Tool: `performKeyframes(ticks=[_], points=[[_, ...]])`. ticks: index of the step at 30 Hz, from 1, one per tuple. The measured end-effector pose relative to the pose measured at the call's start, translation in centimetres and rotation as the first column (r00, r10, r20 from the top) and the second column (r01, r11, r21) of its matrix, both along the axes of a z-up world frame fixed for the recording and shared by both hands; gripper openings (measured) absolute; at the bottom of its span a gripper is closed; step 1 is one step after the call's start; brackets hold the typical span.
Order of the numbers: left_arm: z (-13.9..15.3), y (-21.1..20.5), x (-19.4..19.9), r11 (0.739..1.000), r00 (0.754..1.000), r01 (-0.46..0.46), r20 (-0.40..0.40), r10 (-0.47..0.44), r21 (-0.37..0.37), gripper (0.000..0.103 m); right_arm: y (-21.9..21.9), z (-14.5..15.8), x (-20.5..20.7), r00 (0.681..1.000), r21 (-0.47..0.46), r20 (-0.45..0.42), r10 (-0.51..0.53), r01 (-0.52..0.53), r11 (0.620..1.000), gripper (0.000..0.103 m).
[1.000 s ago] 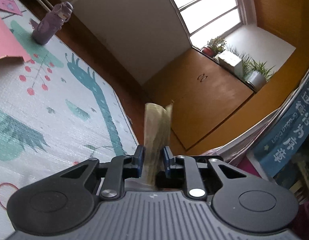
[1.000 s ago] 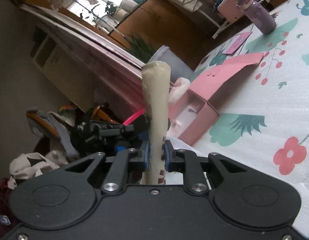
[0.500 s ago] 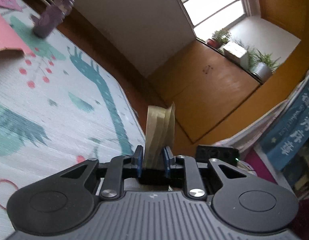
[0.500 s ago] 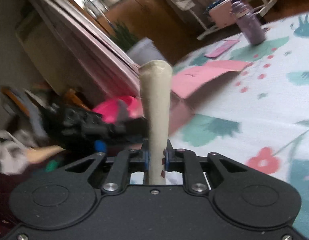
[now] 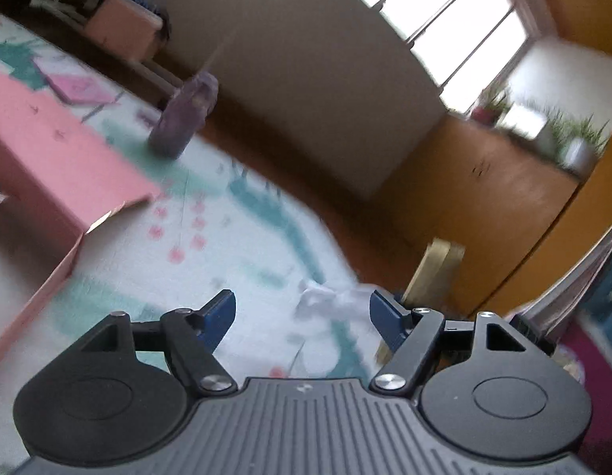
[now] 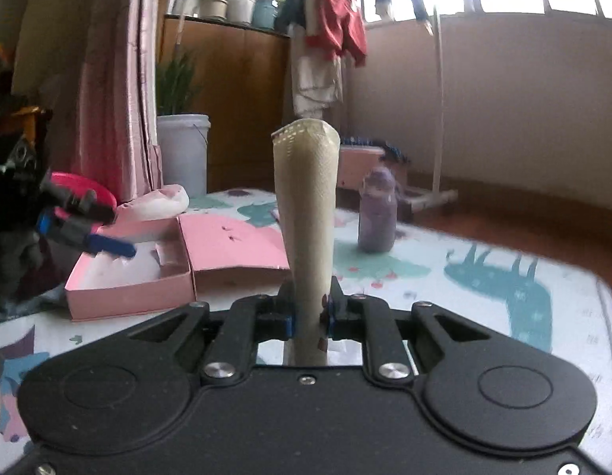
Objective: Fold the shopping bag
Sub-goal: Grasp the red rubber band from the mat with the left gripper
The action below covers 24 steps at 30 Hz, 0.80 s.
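Shopping bag (image 6: 306, 213), folded into a narrow beige bundle, stands upright between the jaws of the right claw (image 6: 309, 308), which is clamped on its lower part; the bundle's rounded top rises straight ahead of the claw and above it. The right claw points roughly level over a patterned play mat (image 6: 484, 269). Ahead of it and to the left lies an open pink box (image 6: 179, 265); ahead and slightly right stands a purple bottle (image 6: 377, 213). The left claw (image 5: 302, 314) has its jaws opening, the blue pads wide apart with nothing between them but the mat below. The bag (image 5: 432, 273) shows just beyond its right finger, outside the gap, tilted and blurred. In the right wrist view the left claw (image 6: 92, 233) appears at the far left edge, over the box.
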<state>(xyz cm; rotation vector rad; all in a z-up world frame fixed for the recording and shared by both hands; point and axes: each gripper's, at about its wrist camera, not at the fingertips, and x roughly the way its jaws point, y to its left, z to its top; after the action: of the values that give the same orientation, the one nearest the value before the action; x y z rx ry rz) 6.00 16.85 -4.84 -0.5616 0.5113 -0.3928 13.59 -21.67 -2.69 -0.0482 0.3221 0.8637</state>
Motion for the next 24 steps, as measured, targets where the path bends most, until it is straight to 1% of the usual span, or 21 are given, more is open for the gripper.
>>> performKeyframes(ticks=[1, 3, 4, 5, 6, 7, 9, 10, 14, 16, 19, 22, 23, 24], points=[[-0.3, -0.4, -0.2, 0.997, 1.000, -0.002, -0.014, 0.003, 0.076, 0.074, 0.0, -0.4, 0.3, 0.999, 0.012, -0.030, 0.010, -0.009, 1.000, 0.016], [-1.5, -1.1, 0.0, 0.981, 0.995, 0.011, -0.096, 0.008, 0.196, 0.074, 0.3, -0.4, 0.6, 0.999, 0.022, -0.046, 0.024, -0.023, 0.999, 0.016], [-2.2, -1.6, 0.2, 0.961, 0.988, 0.028, -0.156, 0.016, 0.275, 0.063, 0.5, -0.3, 0.7, 0.998, 0.029, -0.053, 0.033, -0.031, 0.999, 0.016], [-2.8, -2.0, 0.4, 0.940, 0.980, 0.054, -0.198, 0.015, 0.338, 0.051, 0.9, -0.3, 0.8, 0.997, 0.033, -0.062, 0.039, -0.037, 0.999, 0.016], [-3.4, -2.5, 0.4, 0.919, 0.974, 0.082, -0.228, 0.008, 0.386, 0.036, 1.3, -0.5, 1.0, 0.996, 0.035, -0.077, 0.048, -0.046, 0.998, 0.017], [-3.9, -3.0, 0.5, 0.895, 0.966, 0.112, -0.258, 0.003, 0.431, 0.036, 1.7, -0.7, 1.0, 0.995, 0.031, -0.087, 0.057, -0.055, 0.998, 0.017], [-4.7, -3.4, 0.6, 0.861, 0.954, 0.146, -0.299, 0.008, 0.488, 0.035, 2.5, -1.2, 0.5, 0.992, 0.017, -0.094, 0.082, -0.080, 0.997, 0.016], [-5.0, -3.5, 0.7, 0.850, 0.949, 0.161, -0.315, 0.007, 0.502, 0.034, 2.6, -1.5, 0.4, 0.991, 0.014, -0.101, 0.093, -0.092, 0.996, 0.017], [-5.7, -3.7, 0.6, 0.837, 0.940, 0.185, -0.340, 0.001, 0.514, 0.034, 2.5, -1.5, 0.8, 0.988, 0.045, -0.119, 0.101, -0.096, 0.994, 0.017], [-6.0, -3.6, 0.6, 0.827, 0.936, 0.180, -0.351, 0.023, 0.533, 0.034, 2.5, -1.5, 1.0, 0.985, 0.069, -0.133, 0.106, -0.098, 0.993, 0.017], [-6.6, -3.6, 1.5, 0.833, 0.932, 0.164, -0.361, 0.046, 0.529, 0.034, 2.6, -1.5, 1.0, 0.982, 0.080, -0.143, 0.120, -0.110, 0.991, 0.017], [-7.3, -3.7, 2.4, 0.842, 0.931, 0.161, -0.362, 0.043, 0.514, 0.033, 2.9, -1.6, 0.9, 0.979, 0.081, -0.150, 0.138, -0.127, 0.989, 0.017], [-7.4, -3.8, 2.6, 0.840, 0.931, 0.163, -0.362, 0.044, 0.518, 0.031, 3.0, -1.6, 1.0, 0.978, 0.081, -0.152, 0.143, -0.131, 0.988, 0.017], [-7.5, -4.2, 2.8, 0.821, 0.930, 0.174, -0.364, 0.045, 0.544, 0.027, 3.1, -1.7, 1.0, 0.977, 0.080, -0.155, 0.146, -0.135, 0.988, 0.017]])
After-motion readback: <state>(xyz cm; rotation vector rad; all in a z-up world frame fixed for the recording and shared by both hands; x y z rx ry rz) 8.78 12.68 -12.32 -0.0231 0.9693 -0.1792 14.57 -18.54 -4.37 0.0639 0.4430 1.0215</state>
